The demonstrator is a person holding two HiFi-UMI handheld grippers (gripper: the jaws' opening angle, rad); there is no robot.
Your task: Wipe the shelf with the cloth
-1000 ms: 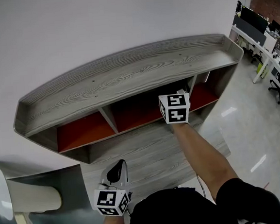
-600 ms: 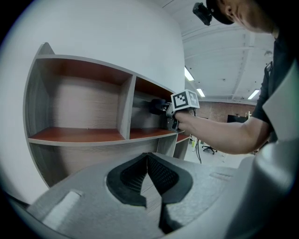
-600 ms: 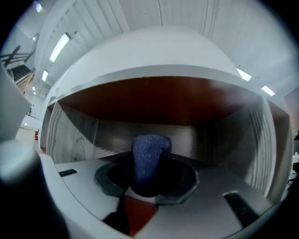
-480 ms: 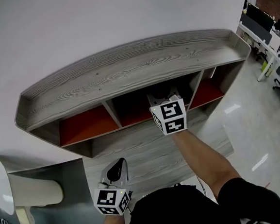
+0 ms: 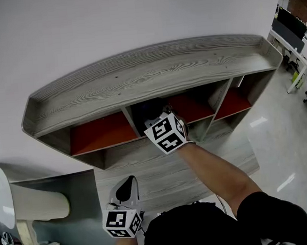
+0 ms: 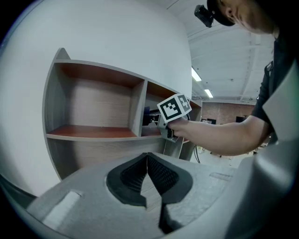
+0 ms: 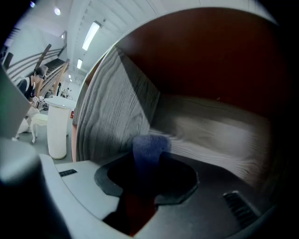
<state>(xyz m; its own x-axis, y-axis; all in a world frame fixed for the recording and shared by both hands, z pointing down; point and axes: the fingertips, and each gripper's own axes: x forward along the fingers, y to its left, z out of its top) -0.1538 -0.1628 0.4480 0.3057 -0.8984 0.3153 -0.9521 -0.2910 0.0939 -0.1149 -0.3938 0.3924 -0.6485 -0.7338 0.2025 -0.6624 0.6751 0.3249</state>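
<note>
The grey wooden shelf (image 5: pixel 149 74) has red-lined compartments under a long top board. My right gripper (image 5: pixel 156 119) reaches into the left part of the middle compartment, with its marker cube just outside the opening. It is shut on a blue cloth (image 7: pixel 149 148), which sticks out past the jaws close to the compartment's grey floor, beside the divider (image 7: pixel 112 107). My left gripper (image 5: pixel 127 186) hangs low at the front left, away from the shelf. Its dark pads (image 6: pixel 161 175) meet with nothing between them.
A lower grey ledge (image 5: pixel 168 171) runs under the compartments. A white chair (image 5: pixel 28 215) stands at the left. Office desks and chairs (image 5: pixel 301 37) fill the far right. A white cylinder (image 7: pixel 58 126) and a person (image 7: pixel 32 88) appear beyond the shelf's end.
My right gripper has slid left along the middle compartment with the cloth, from near its right divider to its left divider. The left gripper has stayed put.
</note>
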